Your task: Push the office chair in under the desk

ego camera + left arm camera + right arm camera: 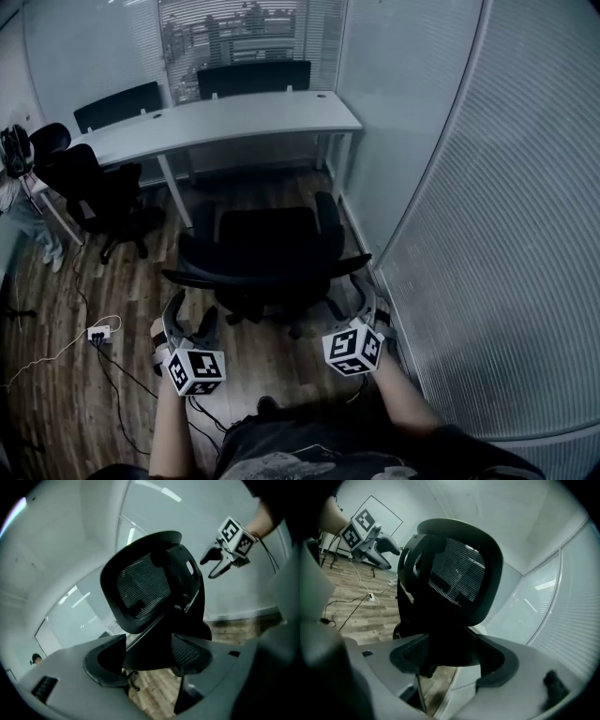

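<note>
Left gripper and right gripper released, I am likely risking the chair swiveling into the bench leg by pushing unevenly.

The office chair stands before the desk, another chair left of it.

Black office chair apart from the white desk

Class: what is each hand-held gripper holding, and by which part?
Nothing is held: the left hand-held gripper and right hand-held gripper are open, gripping no part of the office chair.
</note>
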